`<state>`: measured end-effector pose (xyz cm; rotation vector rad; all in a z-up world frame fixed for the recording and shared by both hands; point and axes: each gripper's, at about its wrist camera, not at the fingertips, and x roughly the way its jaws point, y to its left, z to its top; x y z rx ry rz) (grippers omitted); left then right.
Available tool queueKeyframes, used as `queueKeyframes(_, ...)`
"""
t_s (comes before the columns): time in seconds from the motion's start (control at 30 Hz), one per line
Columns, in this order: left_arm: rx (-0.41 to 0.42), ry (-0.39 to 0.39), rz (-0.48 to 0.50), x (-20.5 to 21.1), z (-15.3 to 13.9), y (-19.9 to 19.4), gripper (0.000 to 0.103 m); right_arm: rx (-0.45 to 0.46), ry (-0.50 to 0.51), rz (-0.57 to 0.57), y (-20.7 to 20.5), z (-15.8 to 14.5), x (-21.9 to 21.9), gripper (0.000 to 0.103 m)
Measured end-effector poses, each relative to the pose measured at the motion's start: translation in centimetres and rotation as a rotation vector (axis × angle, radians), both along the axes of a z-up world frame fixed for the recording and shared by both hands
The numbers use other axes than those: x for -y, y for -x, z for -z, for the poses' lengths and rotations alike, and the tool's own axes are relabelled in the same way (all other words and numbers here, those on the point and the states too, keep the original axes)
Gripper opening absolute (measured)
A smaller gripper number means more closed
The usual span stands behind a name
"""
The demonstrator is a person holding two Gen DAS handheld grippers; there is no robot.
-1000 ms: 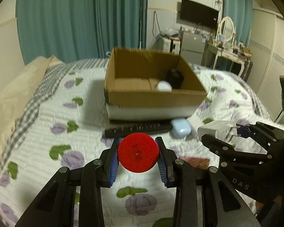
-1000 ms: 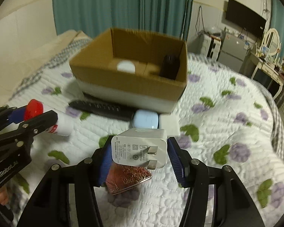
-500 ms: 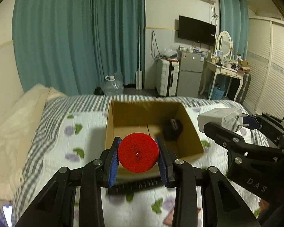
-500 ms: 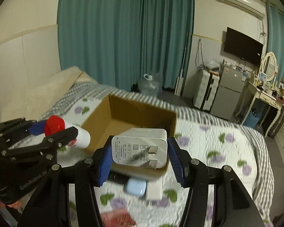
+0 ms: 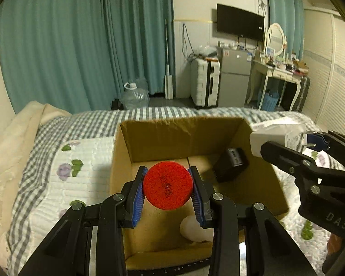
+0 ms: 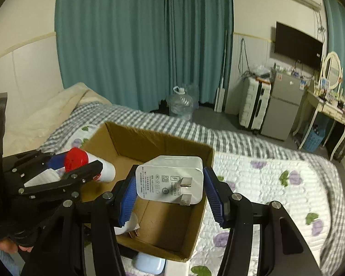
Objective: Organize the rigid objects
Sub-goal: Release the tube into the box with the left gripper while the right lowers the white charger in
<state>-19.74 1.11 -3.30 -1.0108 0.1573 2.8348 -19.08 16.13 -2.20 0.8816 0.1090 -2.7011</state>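
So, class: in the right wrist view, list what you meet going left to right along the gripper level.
Left gripper → red-capped bottle → white charger held by the right gripper → flowered quilt.

Home bedroom — quilted bed (image 5: 85, 151), vanity mirror (image 5: 274, 37), curtains (image 6: 145, 41).

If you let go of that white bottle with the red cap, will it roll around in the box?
Probably. The red-capped bottle looks round, so on its side it may roll in the cardboard box. Its plastic looks stiff and smooth, so it might slip from the left gripper.
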Motion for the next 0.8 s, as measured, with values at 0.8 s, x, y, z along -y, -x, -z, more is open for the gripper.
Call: queueKeyframes(0.8,0.001,-0.02,-0.049,1.7,0.2,-2.1,0.068,0.06,0.028,-0.006,-0.4,2.2,-0.4,0.054)
